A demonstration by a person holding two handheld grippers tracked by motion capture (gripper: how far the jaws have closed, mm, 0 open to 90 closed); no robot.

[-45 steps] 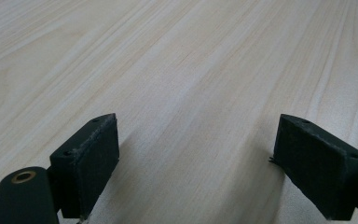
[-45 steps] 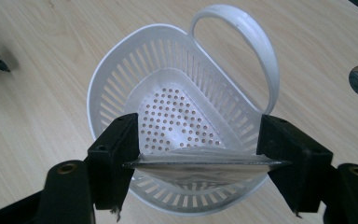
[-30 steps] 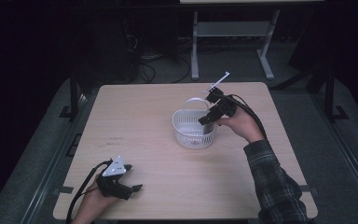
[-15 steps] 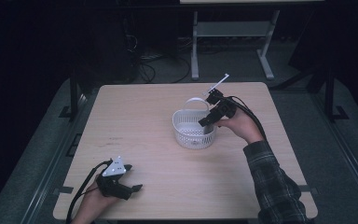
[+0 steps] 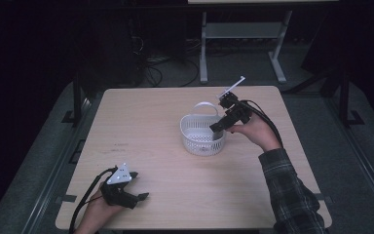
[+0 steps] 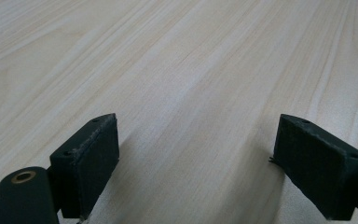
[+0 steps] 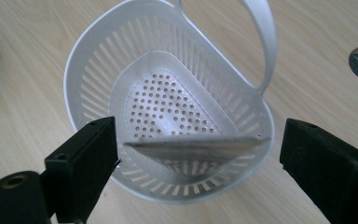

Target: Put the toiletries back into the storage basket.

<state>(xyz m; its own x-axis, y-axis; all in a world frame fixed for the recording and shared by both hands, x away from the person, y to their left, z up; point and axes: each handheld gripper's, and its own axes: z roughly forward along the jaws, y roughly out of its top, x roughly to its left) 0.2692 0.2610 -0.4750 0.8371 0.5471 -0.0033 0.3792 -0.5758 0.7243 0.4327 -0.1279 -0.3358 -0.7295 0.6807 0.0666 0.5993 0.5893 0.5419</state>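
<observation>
Right claw [image 7: 198,158] is held wide open over the basket [image 7: 168,100], empty; left claw [image 6: 200,163], open too, is parked at the tabletop's [image 5: 151,122] near edge.

1 worktop [image 5: 141,126], 1 white basket [image 5: 202,141] w/ 1 handle [image 5: 205,106], 2 grippers: left gripper [image 5: 137,199], right gripper [image 5: 216,127], 2 jaws each, 2 hands [image 5: 251,131], 1 plaid sleeve [image 5: 292,195], 1 white stand [image 5: 243,44] behind worktop

The basket [image 5: 202,135] sits mid-table [image 5: 151,126], right claw [image 5: 217,127] at its right rim, left claw [image 5: 139,199] near the front-left edge.
</observation>
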